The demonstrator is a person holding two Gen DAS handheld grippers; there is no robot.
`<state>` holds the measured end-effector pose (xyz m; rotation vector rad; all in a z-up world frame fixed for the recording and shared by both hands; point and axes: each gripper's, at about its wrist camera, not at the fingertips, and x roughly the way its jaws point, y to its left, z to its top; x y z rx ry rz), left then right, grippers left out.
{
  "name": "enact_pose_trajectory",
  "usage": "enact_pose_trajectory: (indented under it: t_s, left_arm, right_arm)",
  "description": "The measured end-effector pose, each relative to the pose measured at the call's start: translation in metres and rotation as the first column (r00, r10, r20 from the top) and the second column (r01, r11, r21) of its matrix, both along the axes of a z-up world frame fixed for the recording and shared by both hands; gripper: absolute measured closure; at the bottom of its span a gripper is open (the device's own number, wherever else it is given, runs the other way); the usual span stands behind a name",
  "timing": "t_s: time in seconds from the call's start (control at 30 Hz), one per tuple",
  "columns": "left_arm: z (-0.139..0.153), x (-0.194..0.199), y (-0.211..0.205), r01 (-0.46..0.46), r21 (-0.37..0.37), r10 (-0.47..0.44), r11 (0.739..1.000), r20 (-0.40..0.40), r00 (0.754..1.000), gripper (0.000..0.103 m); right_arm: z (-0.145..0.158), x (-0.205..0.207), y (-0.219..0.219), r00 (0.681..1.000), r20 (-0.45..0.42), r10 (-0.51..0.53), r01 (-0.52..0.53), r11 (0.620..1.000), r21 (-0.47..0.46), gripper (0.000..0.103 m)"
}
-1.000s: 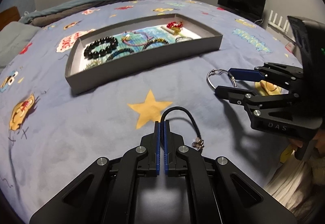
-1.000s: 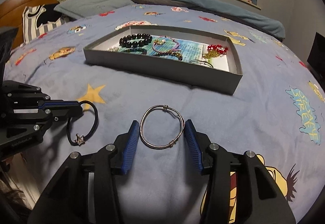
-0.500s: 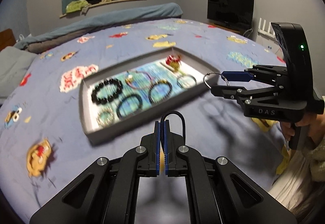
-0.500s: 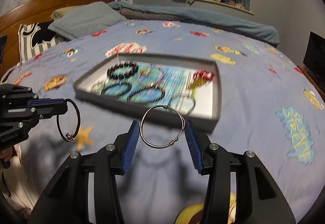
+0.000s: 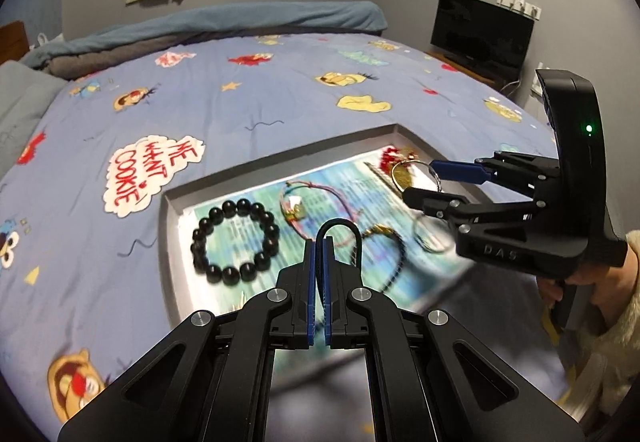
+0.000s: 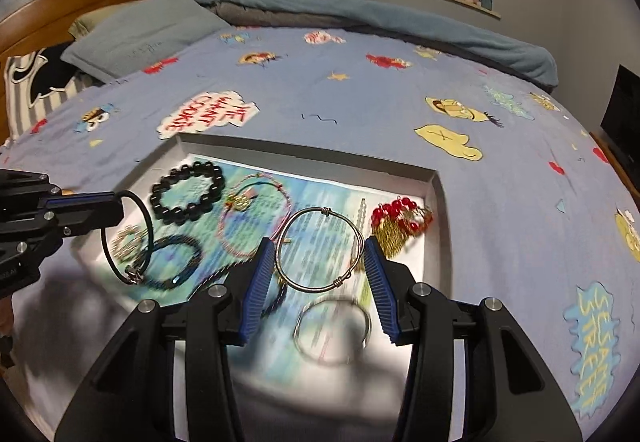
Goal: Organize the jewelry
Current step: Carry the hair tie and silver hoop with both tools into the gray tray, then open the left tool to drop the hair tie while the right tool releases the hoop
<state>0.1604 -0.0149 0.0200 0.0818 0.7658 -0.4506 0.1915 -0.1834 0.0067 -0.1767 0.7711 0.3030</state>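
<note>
A: Where are the two carried pieces?
B: The silver wire bangle is clamped between the right gripper's pads; the black cord bracelet is pinched in the left gripper. Both hang above the grey tray.

A: Legible writing?
B: "WE WANT COOKIE" and "SESAME STREET" on the bedspread; "DAS" on the right gripper's body.

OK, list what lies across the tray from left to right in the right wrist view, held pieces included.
Black cord bracelet in the left gripper → black bead bracelet → pink cord bracelet → silver bangle in the right gripper → red bead piece.
</note>
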Motion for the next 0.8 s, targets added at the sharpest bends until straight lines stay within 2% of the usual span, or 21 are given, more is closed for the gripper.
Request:
enact_pose_trajectory:
  t_s: [0.3, 0.47, 0.8]
  left_arm:
    - [-0.026, 0.052, -0.011, -0.006, 0.054, 0.011, 0.999, -0.086, 0.996, 0.099]
    - [-0.036, 0.058, -0.014, -0.013, 0.094, 0.023, 0.995, -0.1, 0.995, 0.099]
    - [-0.049, 0.062, -0.01, -0.027, 0.1, 0.041, 0.995, -0.134, 0.99, 0.099]
  right_arm:
    - [-0.023, 0.037, 0.012, 0.995, -0.099, -0.006, 0.004, 1.0, -0.029, 0.057]
    - [-0.029, 0.043, 0.014, 0.99, -0.142, -0.004, -0.001, 0.999, -0.033, 0.056]
    - [-0.036, 0.048, 0.017, 0.981, -0.192, -0.004, -0.005, 0.999, -0.043, 0.056]
